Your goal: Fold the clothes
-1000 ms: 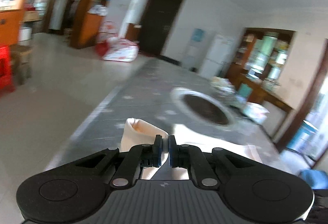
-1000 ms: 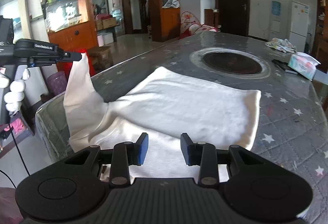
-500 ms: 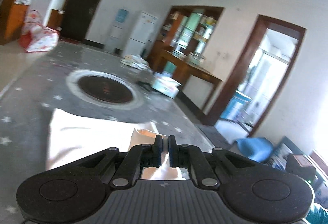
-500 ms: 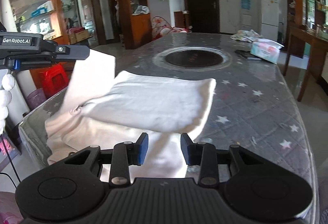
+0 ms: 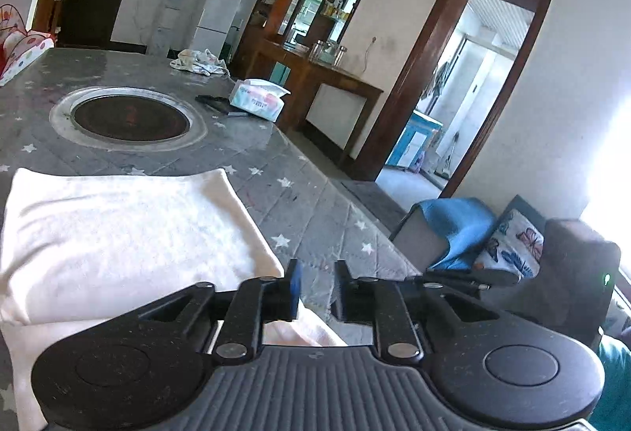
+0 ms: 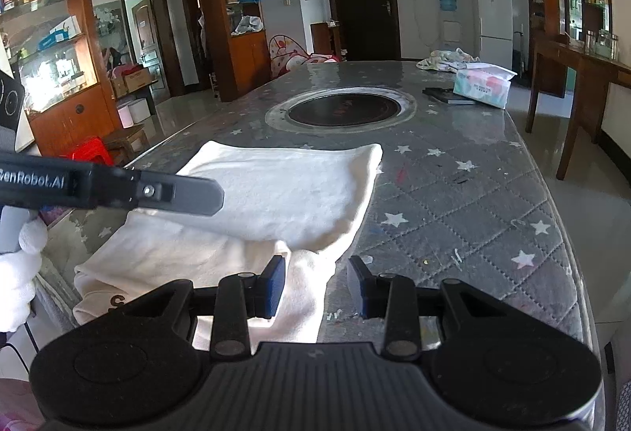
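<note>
A cream garment (image 6: 284, 194) lies folded over on the grey star-patterned table (image 6: 453, 202), its upper layer flat and its lower layer reaching the near edge. My left gripper (image 5: 315, 289) is open and empty, hovering just past the fold's right corner, with the garment (image 5: 118, 234) to its left. In the right wrist view the left gripper (image 6: 215, 198) reaches in from the left above the cloth, held by a white-gloved hand (image 6: 15, 273). My right gripper (image 6: 315, 285) stands open over the garment's near right edge, gripping nothing.
A round dark inset (image 6: 343, 111) sits mid-table. Beyond it lie a tissue pack (image 6: 483, 88), a dark flat device (image 6: 447, 96) and a crumpled cloth (image 6: 445, 60). A sofa with a blue cloth (image 5: 461, 230) stands off the table's right. A red stool (image 6: 88, 155) is on the left.
My left gripper carried the garment's raised part across to the right, laid it over the rest and let go; it is now open. The right gripper stayed open.
</note>
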`<state>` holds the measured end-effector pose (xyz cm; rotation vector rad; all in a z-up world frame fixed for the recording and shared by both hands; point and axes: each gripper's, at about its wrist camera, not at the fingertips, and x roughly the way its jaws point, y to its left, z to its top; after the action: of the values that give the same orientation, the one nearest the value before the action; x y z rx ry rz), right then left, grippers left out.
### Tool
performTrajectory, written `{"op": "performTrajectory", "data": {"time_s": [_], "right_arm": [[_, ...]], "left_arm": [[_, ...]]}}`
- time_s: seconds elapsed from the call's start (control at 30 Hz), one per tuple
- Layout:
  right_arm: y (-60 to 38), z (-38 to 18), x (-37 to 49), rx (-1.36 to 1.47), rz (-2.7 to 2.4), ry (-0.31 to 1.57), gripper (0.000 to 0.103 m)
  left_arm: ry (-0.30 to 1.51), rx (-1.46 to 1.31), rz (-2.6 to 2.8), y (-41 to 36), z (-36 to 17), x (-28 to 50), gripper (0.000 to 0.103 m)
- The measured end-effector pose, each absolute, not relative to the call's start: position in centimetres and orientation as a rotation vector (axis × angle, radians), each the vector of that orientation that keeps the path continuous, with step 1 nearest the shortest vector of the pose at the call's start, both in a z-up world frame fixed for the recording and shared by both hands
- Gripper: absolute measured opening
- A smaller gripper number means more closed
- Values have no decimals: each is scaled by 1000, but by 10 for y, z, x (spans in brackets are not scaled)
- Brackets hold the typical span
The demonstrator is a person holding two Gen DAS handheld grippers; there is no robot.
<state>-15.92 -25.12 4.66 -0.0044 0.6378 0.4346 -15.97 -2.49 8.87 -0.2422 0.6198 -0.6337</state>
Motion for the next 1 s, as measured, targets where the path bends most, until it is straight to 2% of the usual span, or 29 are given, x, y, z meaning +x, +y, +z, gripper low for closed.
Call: {"op": "performTrajectory", "data": {"time_s": [0.23, 0.43, 0.57, 0.67, 0.77, 0.87, 0.93, 1.0], "right_arm": [[-241, 43, -157, -17, 490, 670, 34], [-224, 29, -151, -32, 536, 733, 33], [-219, 29, -151, -49, 534, 743, 33], [-216, 29, -151, -62, 533, 751, 27], [-213, 29, -150, -74, 531, 758, 14], [-210, 29, -150, -87, 530, 766, 5], [-208, 31, -151, -93, 531, 765, 5], [-207, 36, -153, -91, 537, 756, 4]], "left_arm": [[597, -209, -509, 31, 85, -168, 26], [649, -140, -349, 81, 64, -187, 33], [698, -100, -332, 93, 50, -201, 42], [698, -50, -353, 94, 45, -211, 43], [689, -4, -365, 91, 42, -216, 43], [681, 43, -377, 86, 38, -219, 41], [679, 65, -379, 86, 37, -220, 36], [680, 74, -376, 87, 34, -219, 18]]}}
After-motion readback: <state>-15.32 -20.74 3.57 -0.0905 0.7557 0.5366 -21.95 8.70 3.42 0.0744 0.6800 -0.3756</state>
